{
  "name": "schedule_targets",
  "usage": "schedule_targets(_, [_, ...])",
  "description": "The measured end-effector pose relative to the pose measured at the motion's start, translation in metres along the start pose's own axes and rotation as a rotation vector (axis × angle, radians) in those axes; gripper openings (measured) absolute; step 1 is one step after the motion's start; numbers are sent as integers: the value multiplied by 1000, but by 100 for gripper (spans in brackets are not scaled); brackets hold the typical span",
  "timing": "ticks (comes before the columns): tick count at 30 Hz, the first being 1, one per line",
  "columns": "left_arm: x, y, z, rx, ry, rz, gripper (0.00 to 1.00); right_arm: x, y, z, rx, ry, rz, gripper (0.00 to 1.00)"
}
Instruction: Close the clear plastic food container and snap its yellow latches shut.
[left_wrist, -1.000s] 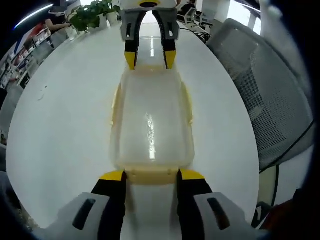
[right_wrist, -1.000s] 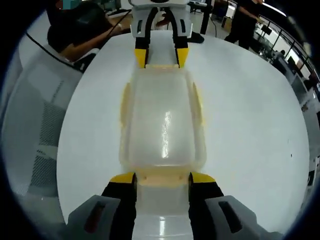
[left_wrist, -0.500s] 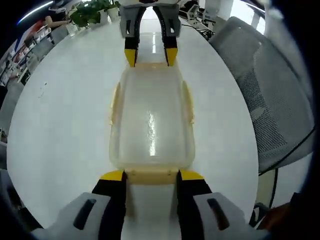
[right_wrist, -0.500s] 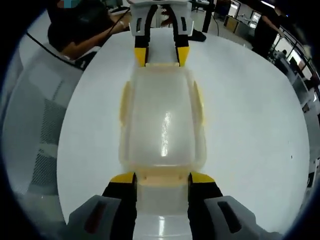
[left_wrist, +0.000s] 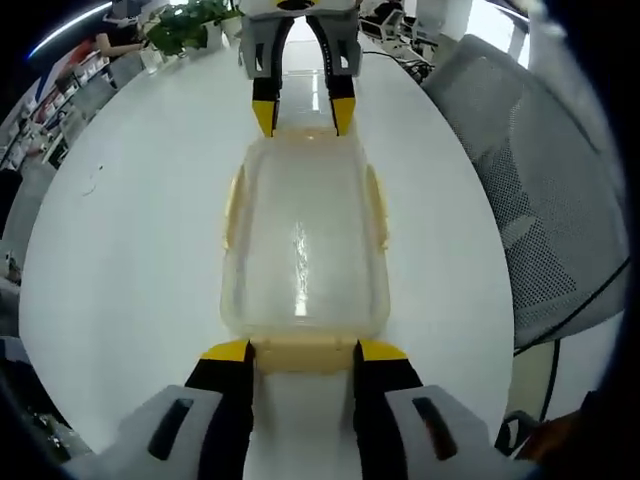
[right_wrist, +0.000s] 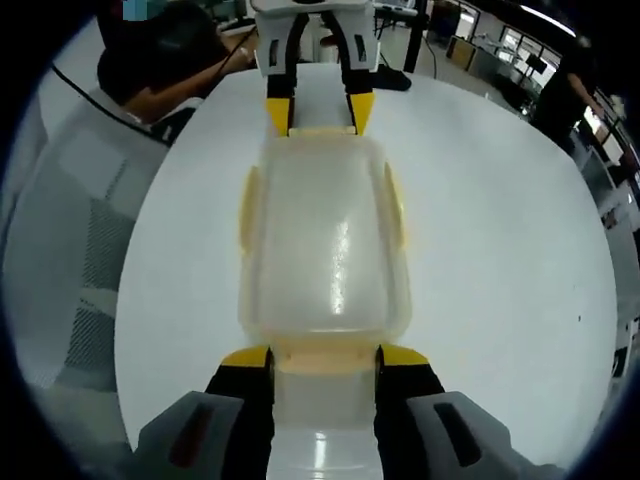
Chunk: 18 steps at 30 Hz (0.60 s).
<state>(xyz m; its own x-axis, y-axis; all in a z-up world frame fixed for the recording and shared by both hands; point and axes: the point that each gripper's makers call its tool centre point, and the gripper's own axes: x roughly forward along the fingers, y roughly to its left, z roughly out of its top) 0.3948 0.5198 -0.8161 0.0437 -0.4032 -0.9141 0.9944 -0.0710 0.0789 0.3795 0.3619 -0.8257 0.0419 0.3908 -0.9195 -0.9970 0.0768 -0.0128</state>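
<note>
- The clear rectangular plastic food container (left_wrist: 303, 245) with its lid on lies lengthwise on the round white table (left_wrist: 130, 240), between the two grippers
- The left gripper (left_wrist: 298, 350) has its yellow-tipped jaws apart, either side of the pale yellow latch (left_wrist: 303, 352) at the container's near end
- The right gripper (right_wrist: 323, 357) stands likewise, jaws apart, around the opposite end latch (right_wrist: 325, 356)
- Yellow side latches (right_wrist: 247, 205) lie against the long walls
- A grey mesh chair (left_wrist: 545, 200) stands beside the table
</note>
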Motion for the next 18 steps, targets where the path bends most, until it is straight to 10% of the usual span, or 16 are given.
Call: schedule_targets(18, [-32, -6, 30, 19, -11, 37, 38, -36, 4, 2, -37, -8, -31, 38])
